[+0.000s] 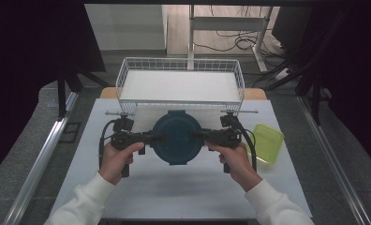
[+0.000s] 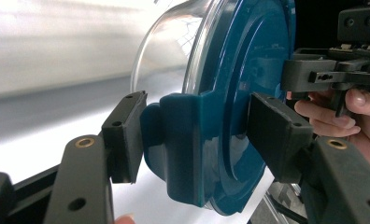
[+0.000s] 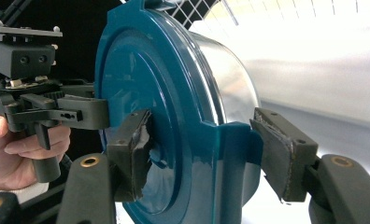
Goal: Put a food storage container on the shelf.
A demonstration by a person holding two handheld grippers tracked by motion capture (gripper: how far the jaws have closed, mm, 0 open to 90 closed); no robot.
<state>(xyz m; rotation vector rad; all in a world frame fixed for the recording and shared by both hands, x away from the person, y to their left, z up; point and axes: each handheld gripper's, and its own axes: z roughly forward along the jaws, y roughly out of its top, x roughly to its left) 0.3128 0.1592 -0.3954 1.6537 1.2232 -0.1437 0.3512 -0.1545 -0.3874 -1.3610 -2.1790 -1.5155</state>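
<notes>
Both forearms enter from the lower edge of the high view, sleeves white, converging toward mid-frame. The left hand [image 1: 119,158] holds the left gripper [image 1: 156,137] level, jaws pointing right toward the frame's centre. The right hand [image 1: 233,158] holds the right gripper [image 1: 198,136] level, jaws pointing left, mirroring it. In each gripper view the two black jaws stand partly apart, their pads pressed on opposite faces of what lies between them.

Your white table [image 1: 174,187] carries a white wire basket [image 1: 181,84] at its far edge and a green container [image 1: 267,142] on the right.
</notes>
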